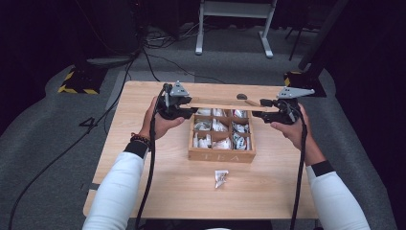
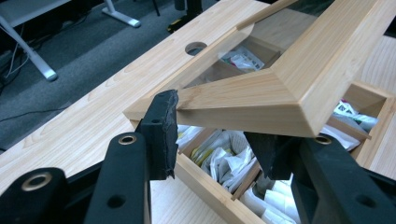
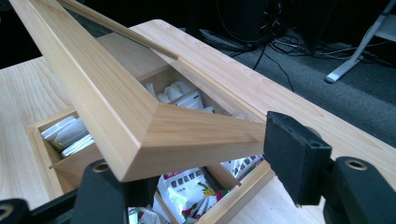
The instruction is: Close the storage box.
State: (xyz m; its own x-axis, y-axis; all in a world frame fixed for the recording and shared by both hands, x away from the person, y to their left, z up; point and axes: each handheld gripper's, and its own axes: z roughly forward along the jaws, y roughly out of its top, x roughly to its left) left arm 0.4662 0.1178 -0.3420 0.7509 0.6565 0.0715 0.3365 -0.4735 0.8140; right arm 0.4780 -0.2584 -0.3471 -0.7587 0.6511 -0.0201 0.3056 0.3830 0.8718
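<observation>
You hold the wooden lid (image 1: 225,103) level above the far side of the tea box (image 1: 221,154), which sits mid-table (image 1: 158,191). Your left gripper (image 1: 187,106) clamps the lid's left edge; your right gripper (image 1: 258,108) clamps its right edge. A loose tea bag (image 1: 220,178) lies near you.

The high view looks forward and down from above the person's side of the desk (image 1: 143,191), far enough back to take in the whole desktop, both sleeves and the floor beyond. The left gripper view sits very near the box (image 2: 210,191), looking along its own jaws from the box's left side, across the raised lid (image 2: 299,88) toward the desk's far edge. The right gripper view is equally near, looking from the box's right side. All three views share the lid, the box below it and the desk behind the box.
</observation>
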